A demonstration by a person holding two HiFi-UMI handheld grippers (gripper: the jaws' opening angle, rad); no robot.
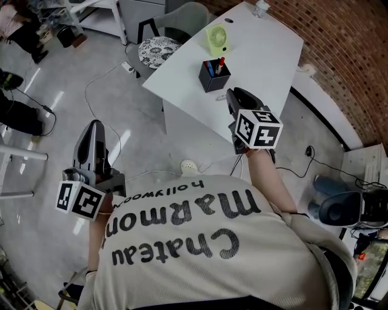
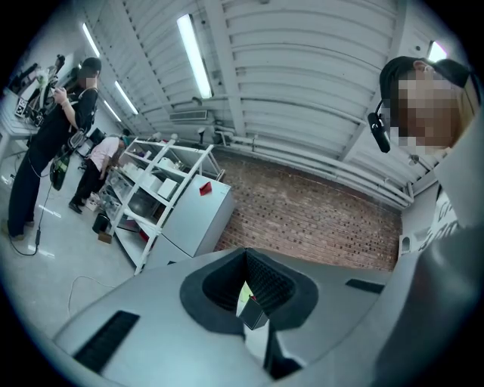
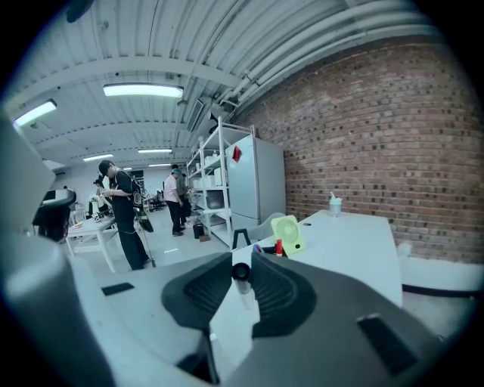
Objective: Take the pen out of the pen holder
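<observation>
A black pen holder point(image 1: 214, 77) with a blue and a red pen still in it stands on the white table point(image 1: 267, 54). My right gripper point(image 1: 230, 95) hangs over the table's near edge, a little on the near side of the holder. It is shut on a pen point(image 3: 242, 281) with a black cap and a clear barrel, pinched between its pads near the tips. In the right gripper view the holder point(image 3: 268, 252) shows just beyond the jaws. My left gripper point(image 1: 95, 126) is off to the left above the floor, shut and holding nothing.
A green desk fan point(image 1: 218, 38) stands behind the holder, and a small cup point(image 1: 261, 7) sits at the table's far end. A chair point(image 1: 159, 49) is at the table's left side. Cables lie on the floor. The brick wall runs along the right.
</observation>
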